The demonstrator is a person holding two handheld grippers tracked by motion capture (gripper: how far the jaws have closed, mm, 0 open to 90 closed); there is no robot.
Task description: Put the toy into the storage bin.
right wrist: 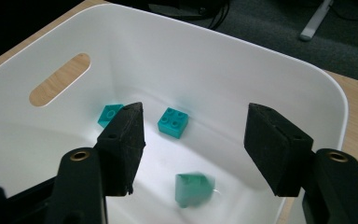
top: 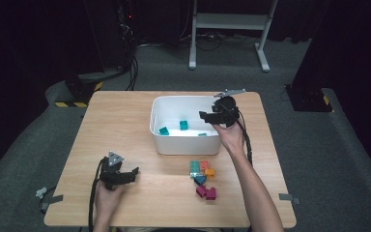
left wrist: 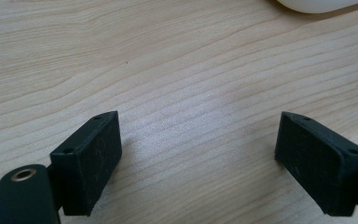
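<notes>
Teal plastic, studded on top: three toy building bricks inside the white plastic bin [top: 186,140] at the far middle of the wooden table [top: 125,125]. In the right gripper view, a blurred teal brick [right wrist: 193,189] low between the spread jaws, tilted on the bin floor, touched by neither pad; a four-stud teal brick [right wrist: 173,122] flat farther in; a third teal brick [right wrist: 109,113] tipped on edge to its left, below the oval handle slot [right wrist: 59,79]. Right gripper [top: 211,117] over the bin's right rim, jaws wide apart, nothing held. Left gripper [top: 131,174] near the left front of the table, well apart from the bin, jaws likewise spread over bare wood grain, holding nothing. Just near of the bin, right of centre, a loose cluster of bricks [top: 202,176]: teal and red-orange ones side by side, an orange one, a darker blue one, two magenta ones nearest the table's front edge.
</notes>
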